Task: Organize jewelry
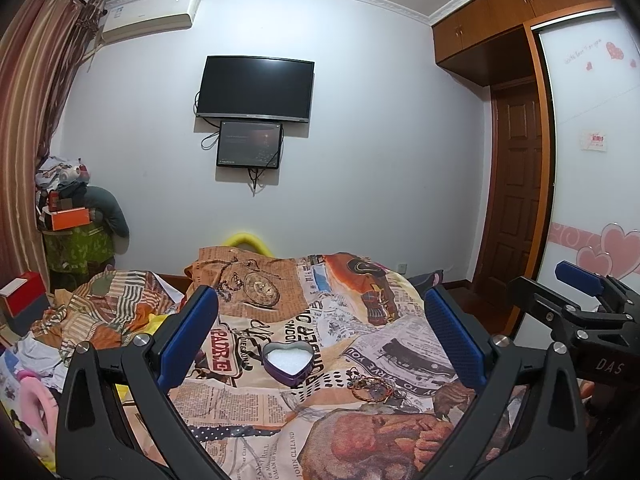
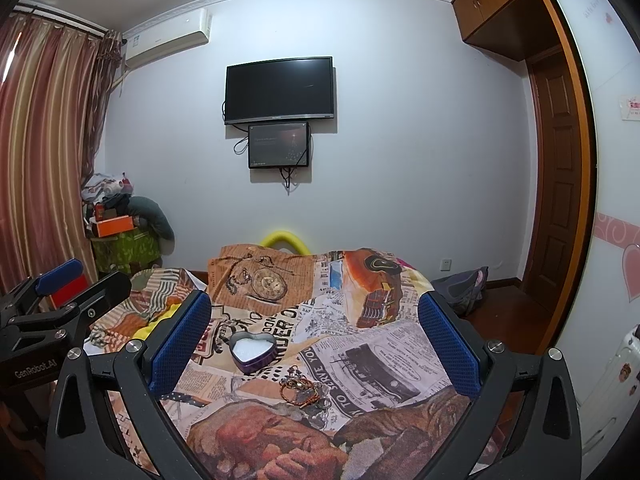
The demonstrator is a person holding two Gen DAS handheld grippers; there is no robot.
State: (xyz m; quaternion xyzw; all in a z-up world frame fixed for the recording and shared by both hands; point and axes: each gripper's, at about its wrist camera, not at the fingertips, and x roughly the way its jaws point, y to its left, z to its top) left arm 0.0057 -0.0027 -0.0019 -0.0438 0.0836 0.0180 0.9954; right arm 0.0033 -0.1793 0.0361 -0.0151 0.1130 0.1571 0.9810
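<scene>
A purple heart-shaped tin (image 1: 287, 364) with white padding inside lies open on the printed bedspread; it also shows in the right wrist view (image 2: 253, 351). A small pile of jewelry (image 1: 370, 387), bracelets and chains, lies just right of and nearer than the tin, also seen in the right wrist view (image 2: 303, 392). My left gripper (image 1: 320, 336) is open and empty, held above the bed in front of the tin. My right gripper (image 2: 316, 340) is open and empty, held beside the left one, above the jewelry.
The bed is covered by a newspaper-print quilt (image 1: 280, 432). Crumpled bedding and boxes (image 1: 24, 300) lie at the left. A TV (image 1: 256, 88) hangs on the far wall. A wardrobe with heart decals (image 1: 592, 160) and a wooden door stand at the right.
</scene>
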